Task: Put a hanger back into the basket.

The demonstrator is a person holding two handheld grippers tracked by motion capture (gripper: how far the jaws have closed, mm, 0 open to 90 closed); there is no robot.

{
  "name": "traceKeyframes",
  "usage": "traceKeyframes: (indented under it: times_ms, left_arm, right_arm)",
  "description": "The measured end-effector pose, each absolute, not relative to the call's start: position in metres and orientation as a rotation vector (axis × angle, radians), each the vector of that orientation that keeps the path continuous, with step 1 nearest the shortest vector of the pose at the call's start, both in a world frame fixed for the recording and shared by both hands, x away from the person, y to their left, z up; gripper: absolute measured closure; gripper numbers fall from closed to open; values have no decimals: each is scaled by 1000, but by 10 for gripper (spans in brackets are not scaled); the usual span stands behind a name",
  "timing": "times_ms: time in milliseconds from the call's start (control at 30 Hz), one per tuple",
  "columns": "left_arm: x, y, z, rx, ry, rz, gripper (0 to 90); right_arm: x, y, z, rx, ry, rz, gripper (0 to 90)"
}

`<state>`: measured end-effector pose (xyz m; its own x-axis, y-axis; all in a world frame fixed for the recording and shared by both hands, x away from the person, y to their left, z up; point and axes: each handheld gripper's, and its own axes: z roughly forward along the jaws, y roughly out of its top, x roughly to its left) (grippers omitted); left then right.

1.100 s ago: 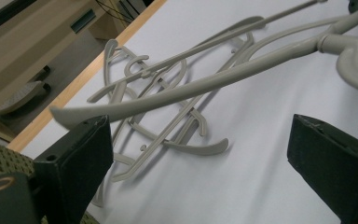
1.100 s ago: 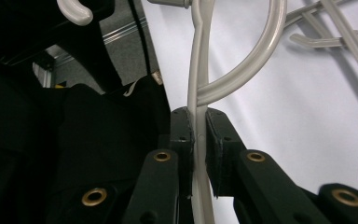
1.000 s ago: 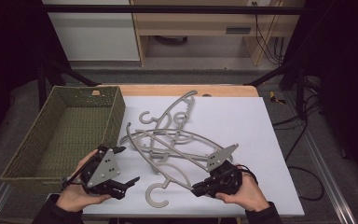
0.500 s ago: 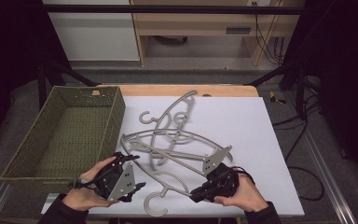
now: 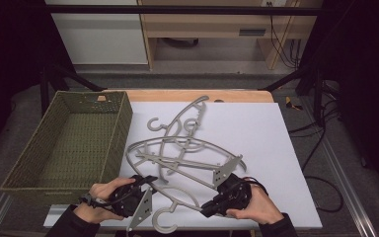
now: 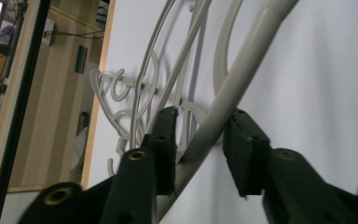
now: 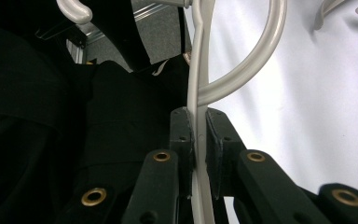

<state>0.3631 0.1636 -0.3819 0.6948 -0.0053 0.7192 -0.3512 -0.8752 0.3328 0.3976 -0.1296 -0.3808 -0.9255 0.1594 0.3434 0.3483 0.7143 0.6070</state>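
Nearest, at the front edge of the white table [image 5: 286, 148], two grippers are held by a person's hands. The left gripper [image 5: 145, 185] is seen at the lower left of the high view, turned on its side, with its grey plate facing the camera. In the left gripper view its jaws stand apart with a grey bar of the near hanger [image 6: 242, 79] running between them; the bar lies against the left jaw, while a gap is left at the right jaw. The right gripper [image 5: 211, 207] is seen at the lower right; in the right gripper view its jaws are pressed together on a thin edge of the same hanger [image 7: 196, 93], just below the loop where the hook curves off. The hanger's hook [image 5: 163, 222] is seen between the two hands, by the table's front edge. Farther back, a tangle of grey hangers [image 5: 177, 143] is spread over the middle of the table. To the left, an olive woven basket [image 5: 121, 123] is set beside the table, touching the pile's side. Beyond it, wooden furniture [image 5: 202, 22] is visible
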Motion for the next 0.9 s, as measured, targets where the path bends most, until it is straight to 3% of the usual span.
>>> traceKeyframes:
  times_ms: [400,500,900]
  left_arm:
    - [355,159,-390,2388,-300,1088,719]
    - [354,159,-386,2450,-356,1136,732]
    - [351,156,-381,2463,-302,1023,807]
  right_arm:
    - [397,-133,-379,-380,-2651,-1048,816]
    - [397,-135,-377,-378,-2656,-1051,816]
    - [396,-149,-368,-363,-2690,-1186,809]
